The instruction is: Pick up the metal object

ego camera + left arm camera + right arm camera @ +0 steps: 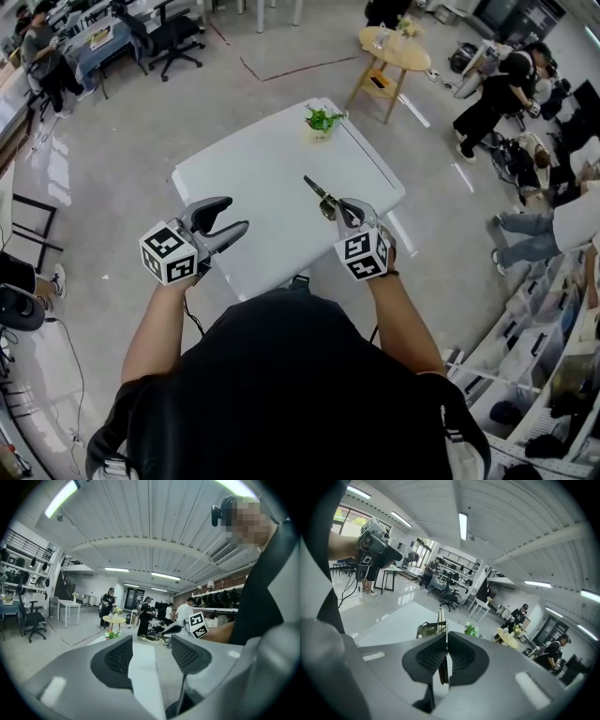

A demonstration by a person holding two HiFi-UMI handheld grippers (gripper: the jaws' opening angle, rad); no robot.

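A slim metal object [319,195], like a small spoon or scoop, hangs above the white table [262,164], with my right gripper [349,217] shut on its near end. In the right gripper view the object [440,618] sticks out forward from between the closed pads [461,656], its rounded part to the left. My left gripper [233,215] is held over the table's near left corner with its jaws apart and nothing between them; the left gripper view shows its two pads [119,657] spread, and the right gripper [174,629] beyond them.
A small potted plant [322,120] stands at the table's far edge. Beyond it are a round wooden side table [394,49], office chairs [173,37] and people seated at the right [497,89]. Shelving [553,375] runs along the lower right.
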